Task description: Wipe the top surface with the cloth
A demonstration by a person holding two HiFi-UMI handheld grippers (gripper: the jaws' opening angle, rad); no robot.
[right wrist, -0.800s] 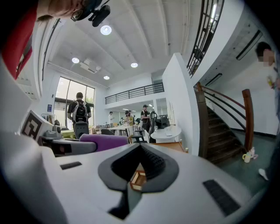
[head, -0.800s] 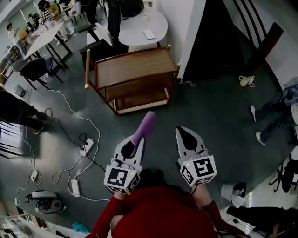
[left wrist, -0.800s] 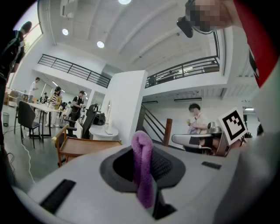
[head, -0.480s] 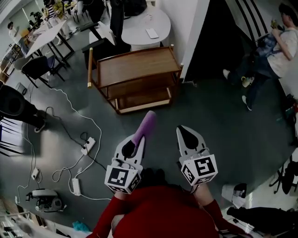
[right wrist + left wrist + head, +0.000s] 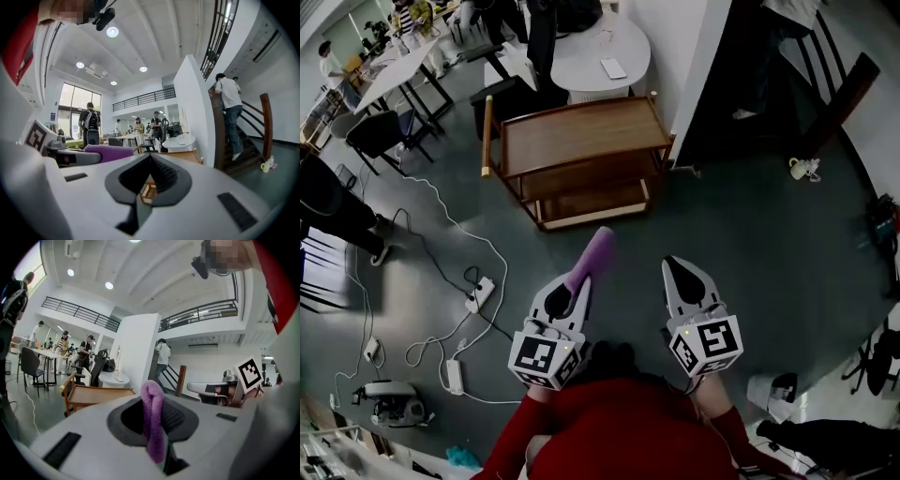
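- Grey floor (image 5: 750, 244) fills most of my head view, with white cables (image 5: 441, 234) and power strips trailing across it on the left.
- Ahead of me stands a wooden cart (image 5: 577, 155) with three shelves. Its top surface (image 5: 572, 136) is plain brown wood, and a round white table (image 5: 605, 42) sits just behind it.
- My left gripper (image 5: 578, 281) is held low in front of my body, marker cube toward me. It points forward at the cart and leans a little to the right.
- In the left gripper view the left gripper (image 5: 154, 404) has its jaws closed on the cloth (image 5: 153, 420), a purple roll pinched between the pads. The cloth hangs down through the hollow and sticks up past the tips.
- From the head view the cloth (image 5: 594, 253) juts beyond the jaw tips toward the cart, well apart from it and touching no shelf.
- My right gripper (image 5: 677, 267) sits beside the left one at about the same height, leaning slightly left, so the two converge a little.
- The right gripper view shows the right gripper (image 5: 150, 158) with its tips together and nothing in them. Only the cart shows through the hollow behind the tips.
- Red sleeves (image 5: 609, 431) cover my arms behind both cubes.
- A person (image 5: 230, 110) stands on the stairs (image 5: 255, 140) to the right.
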